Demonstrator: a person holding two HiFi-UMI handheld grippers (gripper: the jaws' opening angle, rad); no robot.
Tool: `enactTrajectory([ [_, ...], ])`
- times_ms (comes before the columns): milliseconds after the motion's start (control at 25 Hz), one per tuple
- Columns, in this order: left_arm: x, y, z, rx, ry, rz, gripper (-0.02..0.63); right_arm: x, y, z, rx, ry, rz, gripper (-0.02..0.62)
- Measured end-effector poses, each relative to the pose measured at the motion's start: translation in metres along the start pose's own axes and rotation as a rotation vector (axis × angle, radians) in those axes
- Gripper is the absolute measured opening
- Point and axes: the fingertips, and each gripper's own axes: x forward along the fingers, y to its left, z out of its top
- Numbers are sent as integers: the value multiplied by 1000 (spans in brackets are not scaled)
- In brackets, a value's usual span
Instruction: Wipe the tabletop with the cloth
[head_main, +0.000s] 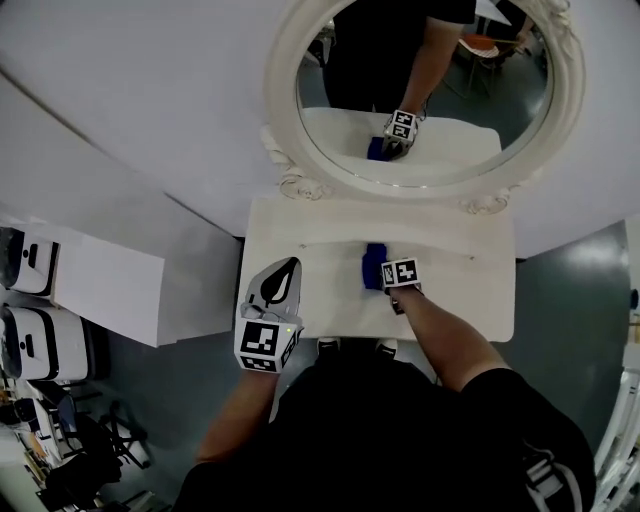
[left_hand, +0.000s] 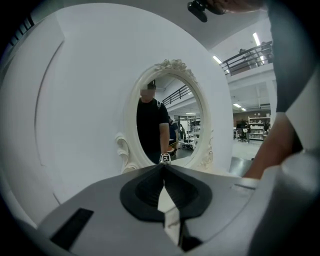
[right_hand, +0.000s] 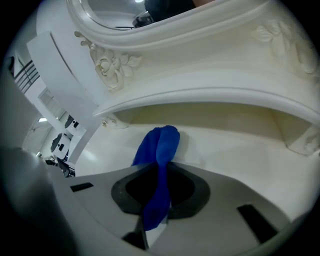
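Note:
A blue cloth (head_main: 374, 265) lies bunched on the white tabletop (head_main: 470, 270) below an oval mirror. My right gripper (head_main: 383, 275) is shut on the cloth, which hangs between its jaws and spreads forward onto the tabletop (right_hand: 235, 150) as a blue fold (right_hand: 161, 150). My left gripper (head_main: 285, 270) hovers over the table's front left corner with its jaws together and nothing between them; in the left gripper view its jaws (left_hand: 164, 167) point at the mirror.
The ornate white mirror frame (head_main: 290, 180) stands at the table's back edge, with a carved rim (right_hand: 112, 65) just above the cloth. White boxes (head_main: 30, 300) and dark clutter sit on the floor at the left. Grey floor lies to the right.

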Motion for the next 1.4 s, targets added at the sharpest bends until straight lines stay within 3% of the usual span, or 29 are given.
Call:
enactTrajectory([
  [560,62,-97,8,37,21,-145,11,-96,-169,-47,148,-39,-173,41],
  [1000,107,-155,15,65,22,-238,11,-160,-267,-92,239,-55,-278,41],
  [1400,128,-183,23,82,22,-274,11,-210,-335,-131,341,-71,-371,41],
])
